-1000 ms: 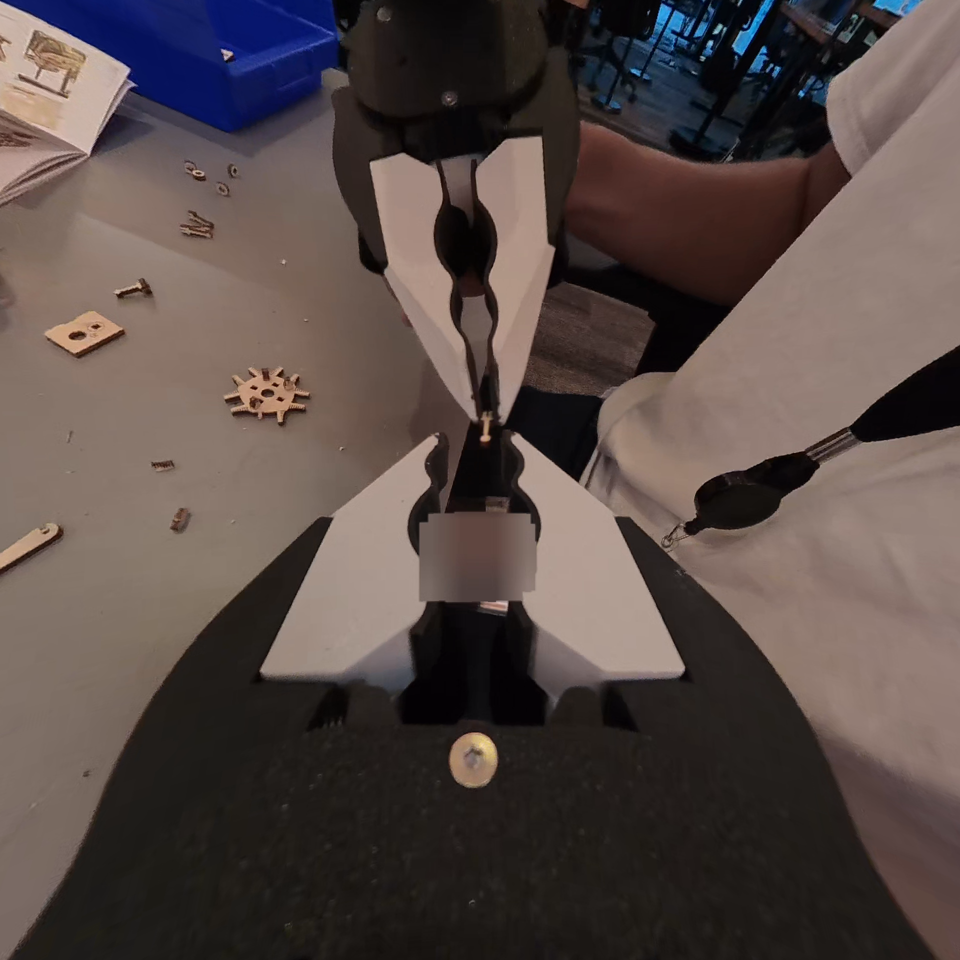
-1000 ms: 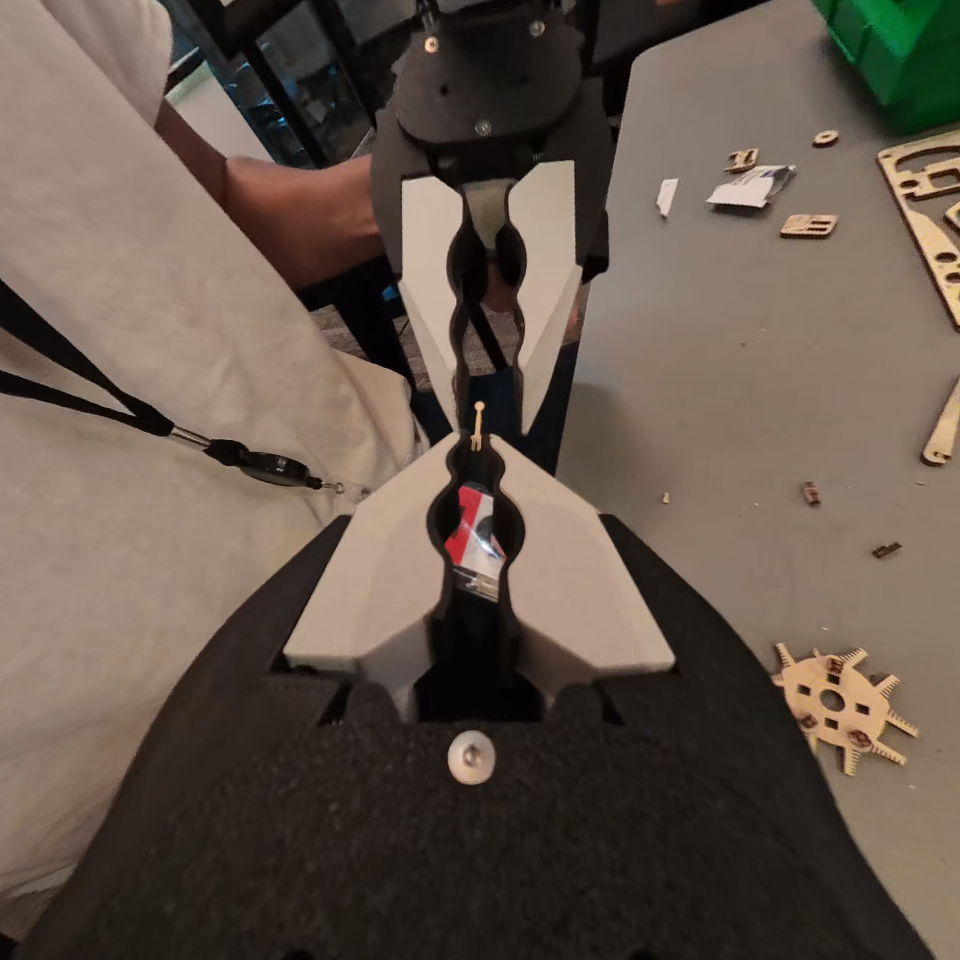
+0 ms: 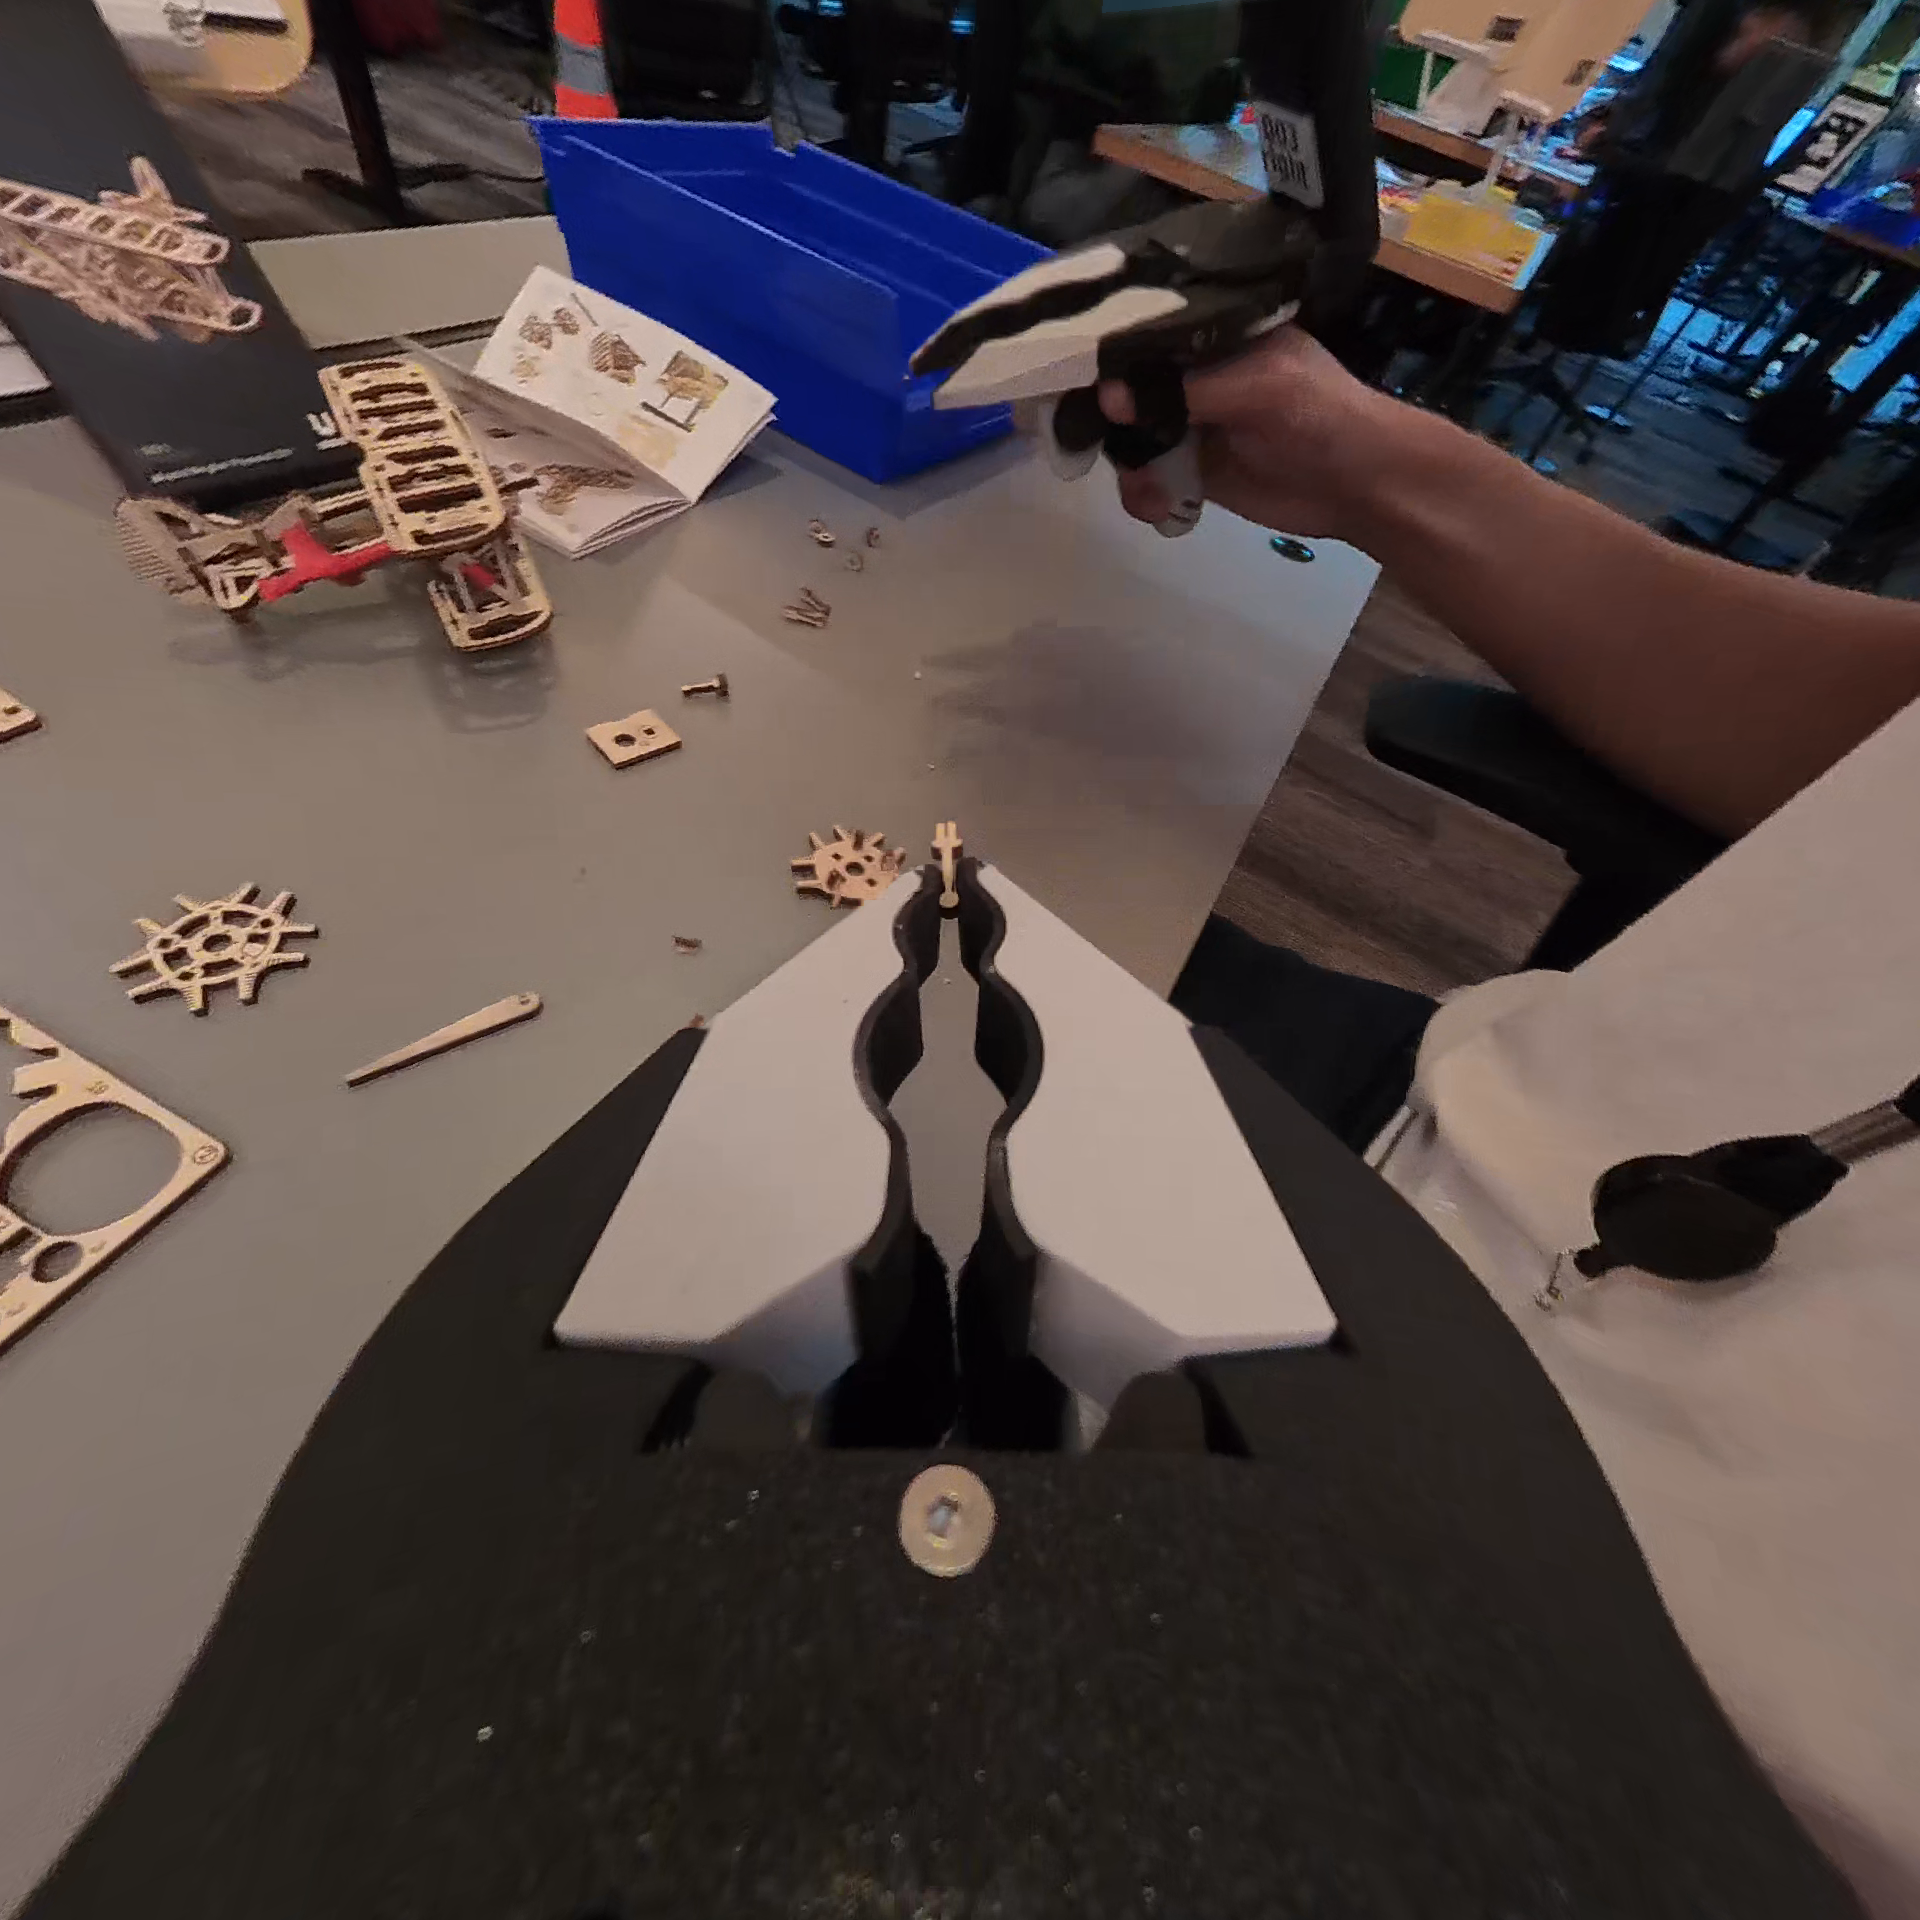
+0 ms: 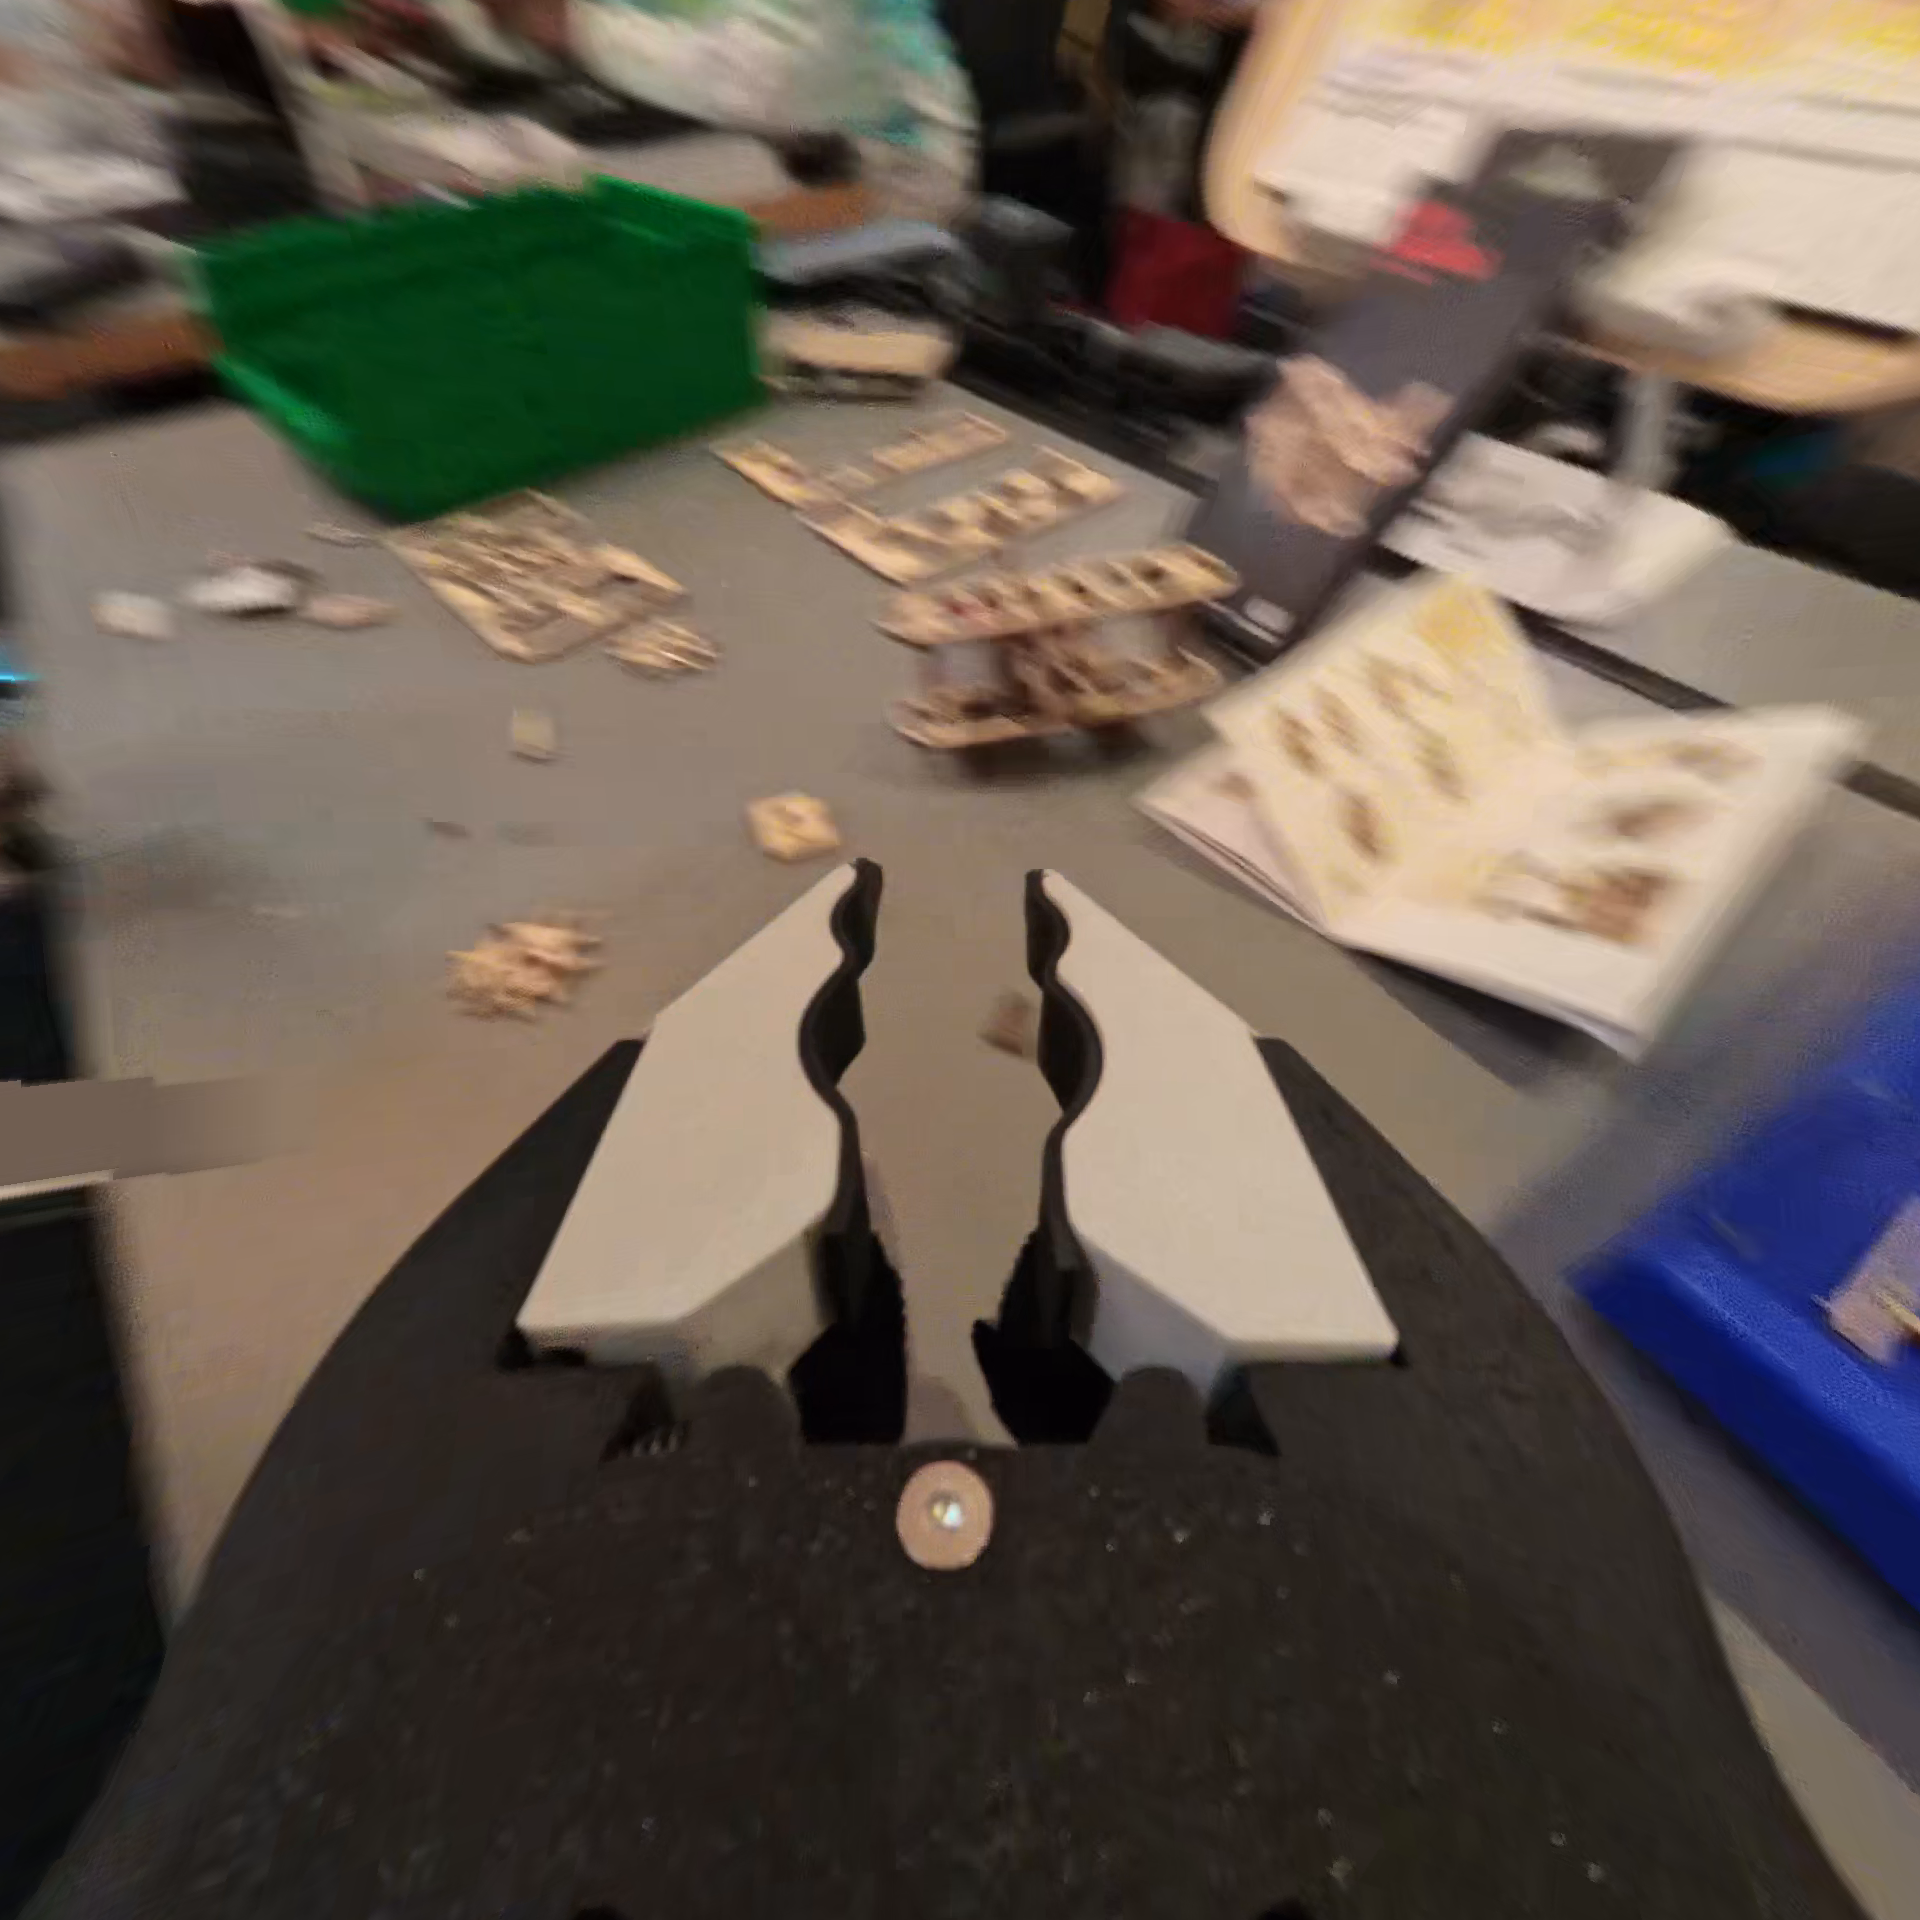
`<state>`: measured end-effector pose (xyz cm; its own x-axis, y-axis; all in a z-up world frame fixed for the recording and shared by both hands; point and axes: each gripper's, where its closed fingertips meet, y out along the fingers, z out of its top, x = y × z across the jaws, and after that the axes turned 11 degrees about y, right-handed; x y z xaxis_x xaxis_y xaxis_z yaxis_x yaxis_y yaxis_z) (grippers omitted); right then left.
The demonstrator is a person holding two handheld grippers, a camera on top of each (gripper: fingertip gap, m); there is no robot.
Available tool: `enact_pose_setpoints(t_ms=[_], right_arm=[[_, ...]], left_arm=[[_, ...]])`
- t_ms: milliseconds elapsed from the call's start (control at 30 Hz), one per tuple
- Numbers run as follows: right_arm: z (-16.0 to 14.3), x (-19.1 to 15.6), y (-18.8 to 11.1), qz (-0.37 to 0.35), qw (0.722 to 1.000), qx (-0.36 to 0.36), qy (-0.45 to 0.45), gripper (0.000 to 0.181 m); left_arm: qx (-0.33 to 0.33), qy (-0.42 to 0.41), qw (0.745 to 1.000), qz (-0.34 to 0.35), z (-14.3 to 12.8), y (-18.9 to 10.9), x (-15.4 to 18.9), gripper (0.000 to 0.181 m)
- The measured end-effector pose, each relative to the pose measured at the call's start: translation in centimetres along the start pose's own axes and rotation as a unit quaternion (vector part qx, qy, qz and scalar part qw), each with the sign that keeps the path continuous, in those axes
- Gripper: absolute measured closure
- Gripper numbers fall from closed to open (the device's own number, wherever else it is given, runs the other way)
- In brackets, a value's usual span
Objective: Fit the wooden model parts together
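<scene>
Now our left gripper [image 3: 948, 883] pinches 1 wooden pin [image 3: 947, 854], pointing 12 o'clock; our right gripper [image 4: 951, 883] gapes.

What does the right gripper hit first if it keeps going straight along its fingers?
Probably the grey table: the open right gripper points down at bare tabletop, just short of a small wooden plate. Motion blur leaves depth uncertain.

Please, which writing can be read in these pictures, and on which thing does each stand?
Black box: small white print, too small to read.
Booklet: tiny print beside drawings, unreadable.
Tag on the right hand-held gripper: dark characters, which I do not copy.
Wooden pin in the left hand-held gripper: no writing.
Right wrist view: too blurred to read.
</scene>
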<state>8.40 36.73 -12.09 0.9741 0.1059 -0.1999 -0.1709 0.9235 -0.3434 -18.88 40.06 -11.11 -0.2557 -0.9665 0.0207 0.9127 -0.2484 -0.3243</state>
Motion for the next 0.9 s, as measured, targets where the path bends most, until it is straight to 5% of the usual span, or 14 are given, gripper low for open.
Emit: enact_pose_setpoints(t_ms=[67, 200, 267, 500, 667, 900], right_arm=[[-2.1, 4.0, -0.5, -0.056, 0.998, -0.034, 0.002, 0.138], [-6.1, 8.6, 0.2, -0.133, 0.985, -0.107, 0.006, 0.143], [-5.9, 8.8, 0.5, -0.127, 0.987, -0.096, -0.004, 0.154], [-7.2, 10.3, 1.0, -0.124, 0.985, -0.105, 0.063, 0.152], [-7.0, 8.6, 2.1, -0.193, 0.964, -0.136, 0.123, 0.156], [-6.4, 7.1, 1.8, -0.114, 0.947, -0.269, -0.136, 0.154]], left_arm=[[-0.004, -0.013, 1.0, 0.0, 0.1, 0.5, -0.7, 0.181], [-0.021, -0.017, 1.0, -0.016, 0.1, 2.2, -2.0, 0.181], [-0.018, -0.026, 0.999, -0.037, 0.3, 3.1, -2.4, 0.181], [-0.017, -0.053, 0.997, -0.051, -0.7, 4.4, -4.0, 0.181], [-0.048, -0.054, 0.997, -0.03, -2.3, 4.5, -5.3, 0.181], [-0.066, -0.052, 0.996, -0.029, -3.4, 4.3, -6.0, 0.181]])
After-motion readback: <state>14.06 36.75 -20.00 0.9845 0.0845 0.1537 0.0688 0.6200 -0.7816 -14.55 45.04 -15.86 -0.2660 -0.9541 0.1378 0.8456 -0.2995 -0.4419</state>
